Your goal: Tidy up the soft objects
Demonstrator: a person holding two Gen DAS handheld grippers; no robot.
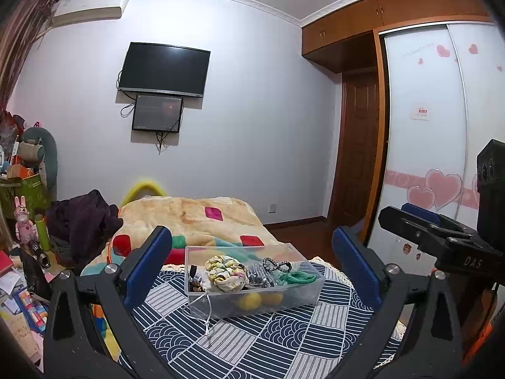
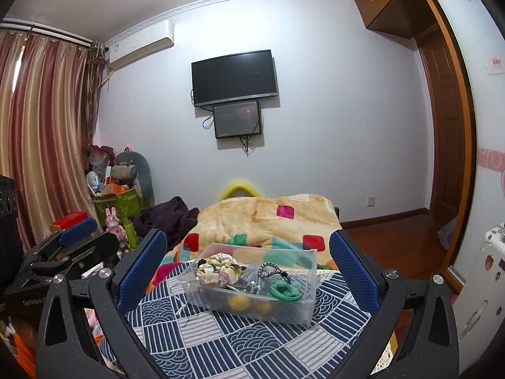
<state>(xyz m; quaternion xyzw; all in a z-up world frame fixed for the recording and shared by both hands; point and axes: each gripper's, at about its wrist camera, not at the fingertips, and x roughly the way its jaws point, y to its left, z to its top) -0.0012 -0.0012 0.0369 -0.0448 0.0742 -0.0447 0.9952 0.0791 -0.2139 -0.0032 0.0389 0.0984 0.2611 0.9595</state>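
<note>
A clear plastic box [image 1: 252, 300] [image 2: 303, 303] stands on a navy-and-white patterned cloth [image 1: 252, 344] [image 2: 221, 341]. It holds a floral scrunchie [image 1: 225, 273] [image 2: 217, 268], a green cord coil [image 1: 298, 277] [image 2: 284, 291], a black beaded band [image 1: 276, 264] [image 2: 273, 271] and yellow balls [image 1: 251, 300] [image 2: 236, 301]. A white string [image 1: 206, 312] hangs over its front. My left gripper [image 1: 252, 268] is open and empty, above and in front of the box. My right gripper [image 2: 247, 267] is open and empty, likewise in front of the box.
A bed with an orange patchwork blanket [image 1: 195, 218] [image 2: 268, 218] lies behind the box, with dark clothing [image 1: 82, 221] [image 2: 167, 218] on its left. Cluttered shelves with toys [image 1: 25, 214] [image 2: 113, 195] stand left. A wardrobe [image 1: 426, 126] and door [image 2: 442, 142] are right.
</note>
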